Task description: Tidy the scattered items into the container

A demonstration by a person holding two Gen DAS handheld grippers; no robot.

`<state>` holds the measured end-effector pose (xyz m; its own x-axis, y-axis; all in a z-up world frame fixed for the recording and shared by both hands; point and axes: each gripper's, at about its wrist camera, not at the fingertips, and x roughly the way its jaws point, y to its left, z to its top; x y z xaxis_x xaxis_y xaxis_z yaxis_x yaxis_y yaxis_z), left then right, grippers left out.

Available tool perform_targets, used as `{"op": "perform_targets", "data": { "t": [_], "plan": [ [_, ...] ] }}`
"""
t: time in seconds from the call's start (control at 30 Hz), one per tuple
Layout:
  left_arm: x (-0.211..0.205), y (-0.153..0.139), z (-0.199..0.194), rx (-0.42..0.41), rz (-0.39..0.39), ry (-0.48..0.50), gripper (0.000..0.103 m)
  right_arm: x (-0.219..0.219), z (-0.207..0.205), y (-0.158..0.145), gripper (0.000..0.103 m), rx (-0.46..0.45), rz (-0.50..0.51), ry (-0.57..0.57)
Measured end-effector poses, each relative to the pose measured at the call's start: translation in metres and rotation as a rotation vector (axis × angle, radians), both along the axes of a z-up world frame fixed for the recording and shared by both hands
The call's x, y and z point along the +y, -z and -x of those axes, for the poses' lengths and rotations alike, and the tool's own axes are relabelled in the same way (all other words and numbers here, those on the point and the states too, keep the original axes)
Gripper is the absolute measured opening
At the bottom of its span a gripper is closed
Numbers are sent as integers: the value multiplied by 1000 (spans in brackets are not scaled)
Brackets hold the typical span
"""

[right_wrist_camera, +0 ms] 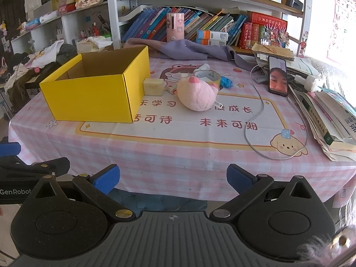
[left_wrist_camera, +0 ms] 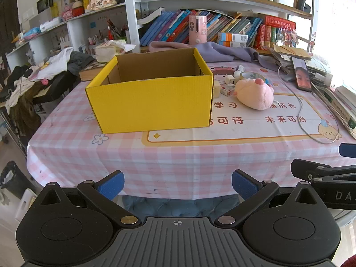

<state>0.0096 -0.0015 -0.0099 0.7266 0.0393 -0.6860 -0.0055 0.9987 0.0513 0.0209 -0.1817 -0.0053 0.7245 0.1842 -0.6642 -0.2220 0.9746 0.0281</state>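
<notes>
A table [right_wrist_camera: 178, 155] with a pink checked cloth fills the view. The right tool [right_wrist_camera: 173, 179] hovers at its near edge, blue pads spread wide with nothing between them. Part of the left tool [right_wrist_camera: 13, 153] shows at the left edge. An open yellow box [right_wrist_camera: 95, 99] sits far left. Just right of it lie a pale block [right_wrist_camera: 153, 86], a pink plush toy [right_wrist_camera: 197, 94], and a tape roll [right_wrist_camera: 208, 75] behind the toy. A phone [right_wrist_camera: 277, 76] leans upright far right, beside stacked books [right_wrist_camera: 329, 115].

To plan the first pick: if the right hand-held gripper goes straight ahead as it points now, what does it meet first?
Probably the bare checked tablecloth; the right hand-held gripper is open, the pink plush toy lies further along. Depth is uncertain.
</notes>
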Motion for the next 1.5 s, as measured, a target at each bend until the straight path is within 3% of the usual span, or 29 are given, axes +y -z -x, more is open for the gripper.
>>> {"op": "perform_targets", "data": {
  "t": [1.5],
  "plan": [
    [6, -3, -1, 6, -7, 13, 103, 6, -3, -4, 103, 0, 2, 2]
  ]
}}
